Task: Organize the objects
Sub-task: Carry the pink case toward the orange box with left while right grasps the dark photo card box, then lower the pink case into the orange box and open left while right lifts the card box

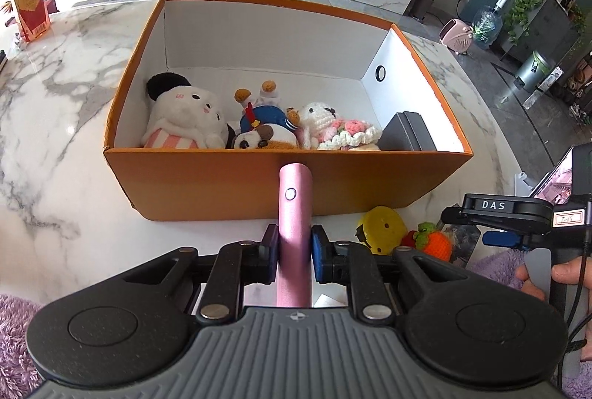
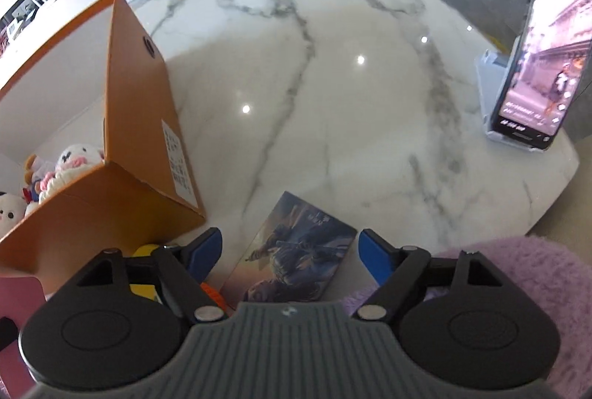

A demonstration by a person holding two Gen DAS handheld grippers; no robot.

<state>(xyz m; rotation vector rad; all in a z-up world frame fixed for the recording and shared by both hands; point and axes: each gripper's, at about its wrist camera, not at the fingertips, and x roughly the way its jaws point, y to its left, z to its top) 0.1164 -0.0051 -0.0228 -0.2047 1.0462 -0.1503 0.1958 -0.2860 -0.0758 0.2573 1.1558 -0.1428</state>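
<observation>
The left gripper [image 1: 295, 249] is clamping its fingers on a pink tube [image 1: 294, 214], holding it tilted toward the near wall of the orange box [image 1: 207, 184], probably so it can go in with the plush toys [image 1: 185, 117] already lying inside. The right gripper [image 2: 288, 252] is hovering with fingers spread apart over a picture card [image 2: 292, 251] lying flat on the desk [image 2: 351, 84], likely lining up to take it.

Marble table [image 2: 333, 84]: orange box [image 1: 259, 184], card [image 2: 292, 251].
</observation>
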